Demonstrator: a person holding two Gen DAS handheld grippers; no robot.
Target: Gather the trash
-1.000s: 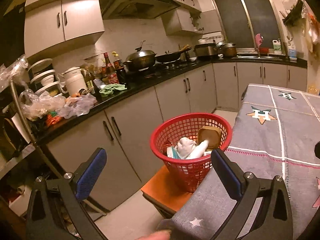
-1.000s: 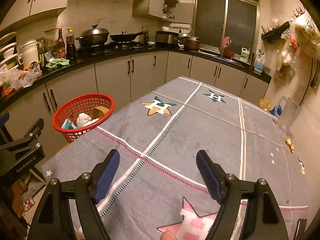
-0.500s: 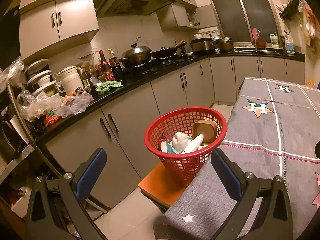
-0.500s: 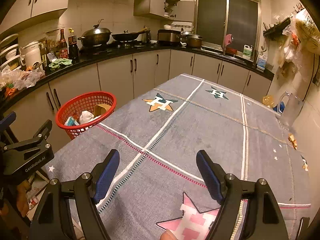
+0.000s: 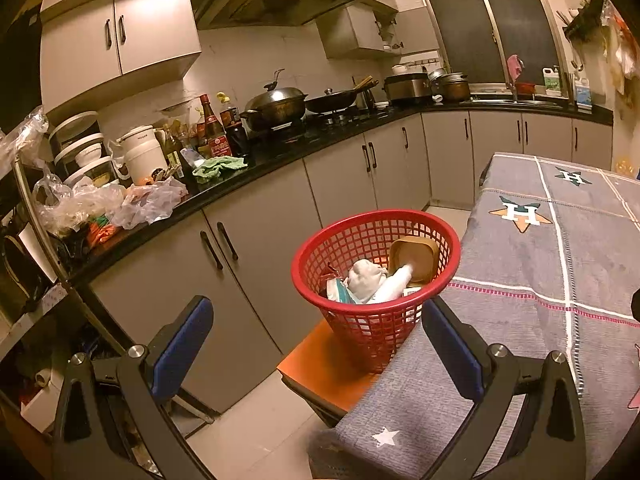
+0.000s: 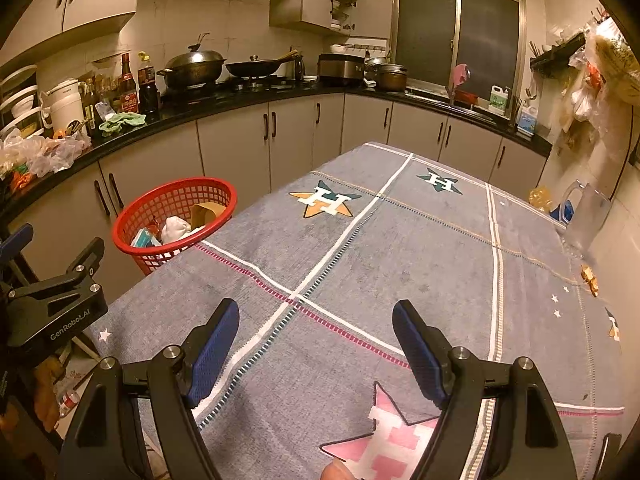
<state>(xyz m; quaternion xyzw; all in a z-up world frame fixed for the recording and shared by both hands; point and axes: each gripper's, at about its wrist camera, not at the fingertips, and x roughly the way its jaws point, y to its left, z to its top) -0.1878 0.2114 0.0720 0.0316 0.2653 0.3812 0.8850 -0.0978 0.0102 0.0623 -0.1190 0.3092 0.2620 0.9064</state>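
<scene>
Right wrist: fingers (image 6: 416, 348) wide apart, seemingly empty

"GenRobot.AI" on the left gripper (image 6: 56, 312), letter "H" on tablecloth (image 6: 400, 248) stars

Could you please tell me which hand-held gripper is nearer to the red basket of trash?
The left. The left hand-held gripper points straight at the red basket, just short of it. The right hand-held gripper hangs over the grey tablecloth, with the basket off to its left.
</scene>
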